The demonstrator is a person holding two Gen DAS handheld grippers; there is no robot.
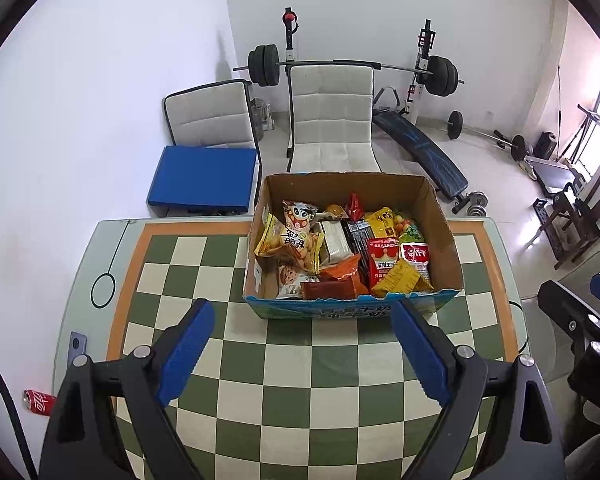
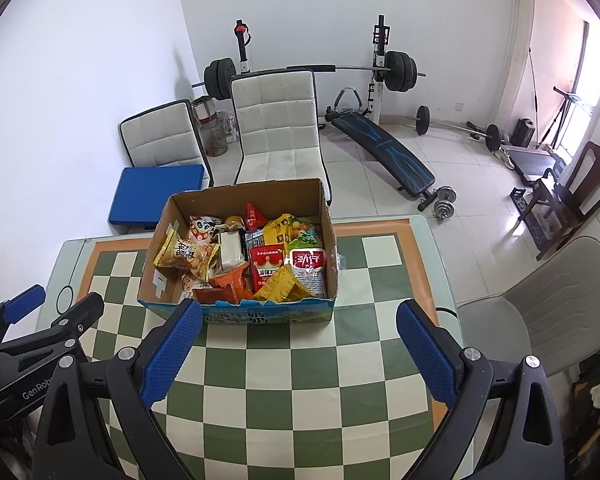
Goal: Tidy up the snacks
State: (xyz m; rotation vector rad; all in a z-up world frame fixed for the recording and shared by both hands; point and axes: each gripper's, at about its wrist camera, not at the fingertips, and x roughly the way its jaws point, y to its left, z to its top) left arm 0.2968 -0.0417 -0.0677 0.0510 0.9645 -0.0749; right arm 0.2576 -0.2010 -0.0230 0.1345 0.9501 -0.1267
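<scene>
Snacks (image 1: pixel 340 252) all lie in the cardboard box (image 1: pixel 444 232); checkered surface (image 1: pixel 300 360) bare of packets. Left claw (image 1: pixel 302 356) and right claw (image 2: pixel 298 354) spread, holding nothing. Fits sorted or still unsorted.

The cardboard box (image 1: pixel 444 236) is sitting open-topped toward the far side of the checkered table (image 1: pixel 308 364), and its four upright walls are blocking any sideways way in, leaving only the top free. Snack packets (image 1: pixel 340 252) are crowding its inside almost wall to wall. In front of the box and to both sides, bare tabletop is lying free.
</scene>
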